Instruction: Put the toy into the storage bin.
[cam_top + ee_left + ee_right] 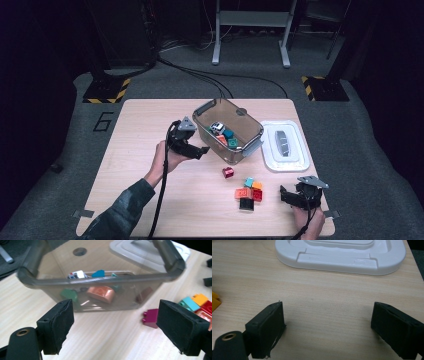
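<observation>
From the high view I see my left gripper (202, 150) released at the worktop's (150, 130) centre, its tips just beside the near wall of the clear bin (252, 131). The bin holds several coloured bricks. The magenta brick (228, 172) lies alone at about 5 o'clock from that gripper, apart from the cluster of bricks (249, 192) further toward 5 o'clock. My right gripper (284, 196) rests at the worktop's 5 o'clock corner, released, just beside the cluster. The white lid (285, 146) lies at 3 o'clock of the bin.

In the left gripper view the jaws stand wide with bare worktop between them; the bin wall rises at 12 o'clock, an orange rounded brick (100, 293) behind it, the magenta brick (150, 318) at 3 o'clock by the right pad.

In the right gripper view the jaws gape over bare wood, the lid (342, 255) at 12 o'clock.
</observation>
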Action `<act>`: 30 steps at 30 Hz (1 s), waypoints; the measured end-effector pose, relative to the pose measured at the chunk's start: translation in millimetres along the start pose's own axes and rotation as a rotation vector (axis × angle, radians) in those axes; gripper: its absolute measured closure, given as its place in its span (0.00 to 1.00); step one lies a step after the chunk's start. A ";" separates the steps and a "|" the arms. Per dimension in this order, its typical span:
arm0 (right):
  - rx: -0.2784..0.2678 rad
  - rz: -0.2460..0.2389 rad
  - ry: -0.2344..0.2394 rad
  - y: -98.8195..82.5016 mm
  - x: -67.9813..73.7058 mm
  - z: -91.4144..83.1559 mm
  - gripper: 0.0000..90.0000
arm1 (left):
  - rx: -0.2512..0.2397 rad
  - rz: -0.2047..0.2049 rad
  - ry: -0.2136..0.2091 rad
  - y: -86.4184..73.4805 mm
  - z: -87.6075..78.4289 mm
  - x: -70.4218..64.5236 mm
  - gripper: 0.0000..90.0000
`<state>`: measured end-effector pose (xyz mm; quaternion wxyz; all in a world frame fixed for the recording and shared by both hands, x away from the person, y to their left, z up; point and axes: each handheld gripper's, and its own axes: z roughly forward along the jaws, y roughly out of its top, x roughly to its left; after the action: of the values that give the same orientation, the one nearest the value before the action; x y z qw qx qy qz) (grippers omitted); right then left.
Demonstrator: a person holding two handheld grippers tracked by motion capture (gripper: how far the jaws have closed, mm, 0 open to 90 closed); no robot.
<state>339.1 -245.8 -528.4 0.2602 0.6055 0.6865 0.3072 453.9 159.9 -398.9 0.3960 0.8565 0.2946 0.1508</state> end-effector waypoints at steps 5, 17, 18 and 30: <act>-0.008 -0.004 0.002 -0.1 -0.4 0.5 0.12 | -0.009 0.020 -0.023 -18.0 7.5 -17.3 0.15; -0.008 -0.004 0.002 -0.1 -0.3 0.5 0.12 | -0.007 0.046 -0.053 -52.7 47.1 -56.2 0.17; -0.005 -0.005 0.001 -0.1 -0.3 0.3 0.12 | -0.009 0.059 -0.050 -53.9 50.9 -58.8 0.17; 0.000 0.000 -0.001 0.0 0.0 -0.1 0.12 | 0.024 0.114 -0.092 -58.1 102.0 -82.9 0.35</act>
<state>339.0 -245.8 -528.4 0.2608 0.6056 0.6863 0.3069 416.9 77.8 -510.9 0.3894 0.8827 0.2287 0.1299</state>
